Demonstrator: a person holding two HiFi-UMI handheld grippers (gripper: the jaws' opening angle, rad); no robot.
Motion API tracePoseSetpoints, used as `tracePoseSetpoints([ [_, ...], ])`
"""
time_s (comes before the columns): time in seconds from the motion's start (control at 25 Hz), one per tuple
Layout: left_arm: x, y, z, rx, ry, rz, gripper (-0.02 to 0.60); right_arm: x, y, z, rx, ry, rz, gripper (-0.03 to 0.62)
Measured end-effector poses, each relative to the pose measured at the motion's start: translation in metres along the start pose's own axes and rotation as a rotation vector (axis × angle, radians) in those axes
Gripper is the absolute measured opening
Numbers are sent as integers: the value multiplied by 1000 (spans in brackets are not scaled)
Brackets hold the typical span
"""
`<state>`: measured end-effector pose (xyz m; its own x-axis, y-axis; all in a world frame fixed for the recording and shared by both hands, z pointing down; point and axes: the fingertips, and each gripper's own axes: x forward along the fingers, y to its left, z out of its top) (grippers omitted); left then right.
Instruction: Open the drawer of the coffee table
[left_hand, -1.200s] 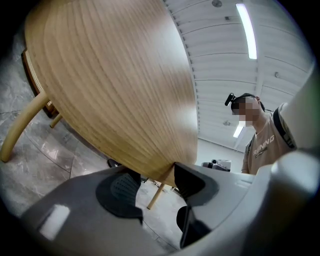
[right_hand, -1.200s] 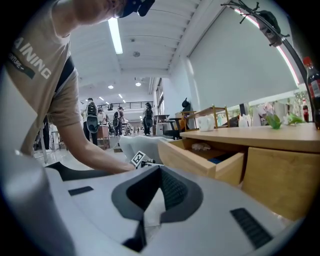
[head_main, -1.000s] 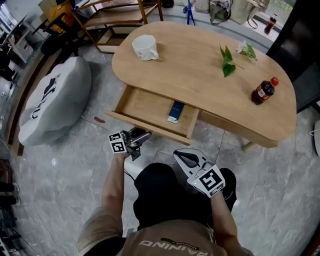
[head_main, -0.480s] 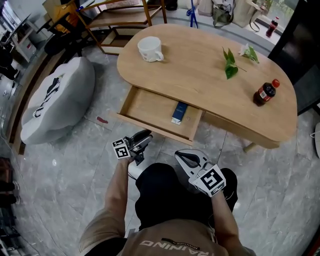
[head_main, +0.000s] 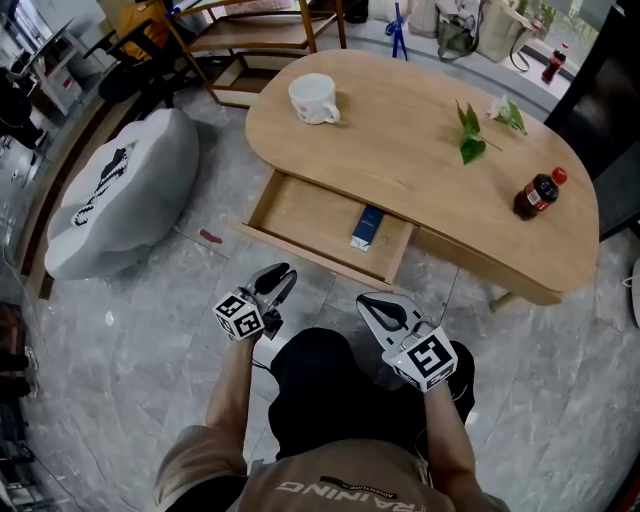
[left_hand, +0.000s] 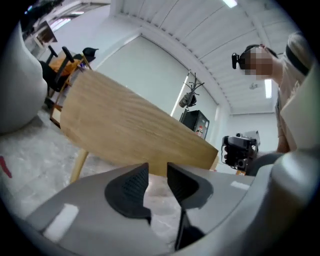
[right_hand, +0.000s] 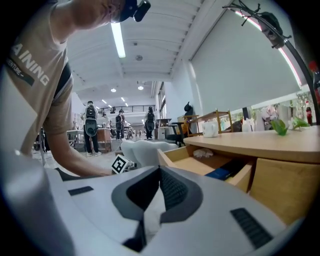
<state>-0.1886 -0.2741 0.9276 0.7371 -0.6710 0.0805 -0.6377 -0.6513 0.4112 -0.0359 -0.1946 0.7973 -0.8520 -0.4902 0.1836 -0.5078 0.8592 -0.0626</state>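
Drawer (head_main: 318, 215) is found pulled well out of the coffee table (head_main: 420, 170), front edge towards the person. The task is judged done or nearly so.

- Left gripper (head_main: 283, 275) is held just short of the drawer front, clear of the wood. Its jaws are closing, a gap is seen between the pads, and nothing is held. No grip is judged needed with the drawer out.
- Right gripper (head_main: 368, 303) is kept further back from the drawer front, jaws brought together on nothing; it is judged idle.
- Blue box (head_main: 368, 228) is seen in the drawer, towards its right end.

From the head view the drawer floor is shown from above. Only in the right gripper view is a pale crumpled thing (right_hand: 202, 154) seen at the drawer's back, under the tabletop. The left pads' gap is shown plainly only in the left gripper view.
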Motion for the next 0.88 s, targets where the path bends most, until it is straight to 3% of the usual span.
tracePoseSetpoints([
  [0.16,-7,-13,20,79,38,167,13,-6,-11,23,28,-92,-25,6],
  [0.48,10,-57,66,321,147,218,6,-16,-50,38,-4,-108,-160,6],
  [0.76,29,-84,136,359,70,249,6,-32,-78,71,-23,-171,-260,6],
  [0.88,43,-90,165,378,21,285,6,-38,-102,89,-23,-208,-340,6],
])
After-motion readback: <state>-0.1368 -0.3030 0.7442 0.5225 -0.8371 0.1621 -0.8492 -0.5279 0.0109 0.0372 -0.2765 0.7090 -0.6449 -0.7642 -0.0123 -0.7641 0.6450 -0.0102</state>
